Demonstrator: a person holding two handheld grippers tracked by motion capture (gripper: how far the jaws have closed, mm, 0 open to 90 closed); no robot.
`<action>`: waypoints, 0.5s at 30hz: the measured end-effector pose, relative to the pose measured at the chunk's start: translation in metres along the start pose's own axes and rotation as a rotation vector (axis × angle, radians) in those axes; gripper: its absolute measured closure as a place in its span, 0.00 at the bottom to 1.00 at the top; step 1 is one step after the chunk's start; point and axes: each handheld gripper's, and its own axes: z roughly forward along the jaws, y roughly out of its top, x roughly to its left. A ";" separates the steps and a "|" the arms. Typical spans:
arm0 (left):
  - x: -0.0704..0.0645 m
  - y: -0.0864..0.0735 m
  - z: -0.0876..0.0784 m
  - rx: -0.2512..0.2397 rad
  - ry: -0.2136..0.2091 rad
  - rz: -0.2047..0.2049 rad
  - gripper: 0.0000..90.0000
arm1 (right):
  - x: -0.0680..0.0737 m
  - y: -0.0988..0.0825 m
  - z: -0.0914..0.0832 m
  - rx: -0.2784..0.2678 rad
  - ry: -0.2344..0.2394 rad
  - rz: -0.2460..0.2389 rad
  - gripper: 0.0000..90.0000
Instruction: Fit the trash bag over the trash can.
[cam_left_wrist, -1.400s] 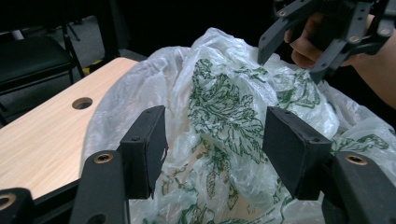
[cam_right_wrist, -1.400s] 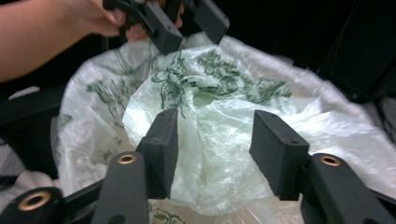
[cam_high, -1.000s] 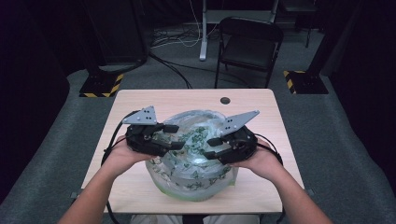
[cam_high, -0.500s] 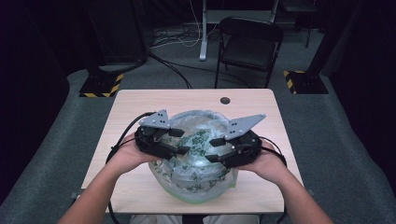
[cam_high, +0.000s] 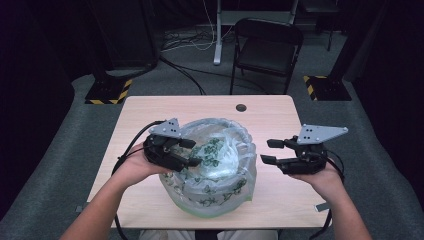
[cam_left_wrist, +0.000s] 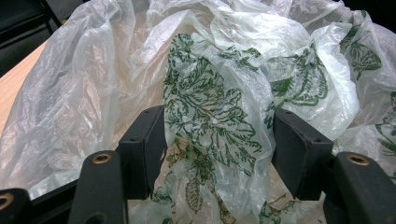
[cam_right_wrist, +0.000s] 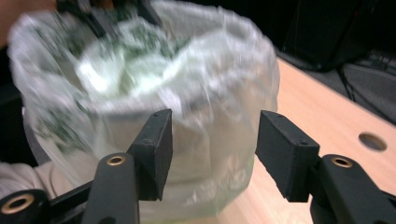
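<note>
One bag (cam_high: 215, 170), clear plastic printed with green leaves, lines a round bin (cam_high: 220, 202) that stands at the middle of the desk (cam_high: 270, 112), toward the person's edge. The bag's mouth is rolled over the rim, and its loose folds fill the inside.

The left tool (cam_high: 187, 152) reaches over the bag's left rim. In the left gripper view its jaws stand wide with a bunched fold of the bag (cam_left_wrist: 210, 112) between them; whether the pads (cam_left_wrist: 147, 144) press the film cannot be told.

The right tool (cam_high: 270, 151) hangs over bare desk just right of the bag, apart from it. Its jaws have just been opening and hold nothing; the right gripper view looks between them at the blurred bag (cam_right_wrist: 154, 93).

One dark round hole (cam_high: 241, 107) marks the far part of the desk. Behind the desk stand one black chair (cam_high: 267, 47) and a pale stand pole (cam_high: 218, 30), with cables (cam_high: 185, 45) on the grey floor and two yellow-and-black striped bases (cam_high: 107, 91), one at each side. Nothing lies between either tool and the bag.
</note>
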 end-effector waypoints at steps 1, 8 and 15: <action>0.000 0.000 0.000 0.000 0.001 0.000 0.43 | -0.001 -0.003 0.003 0.011 -0.001 0.004 0.50; 0.001 -0.004 -0.002 0.000 0.006 -0.004 0.43 | -0.001 -0.008 0.027 0.026 0.061 -0.001 0.50; 0.004 -0.014 -0.014 -0.004 0.025 -0.023 0.43 | 0.008 -0.003 0.045 0.014 0.185 -0.045 0.51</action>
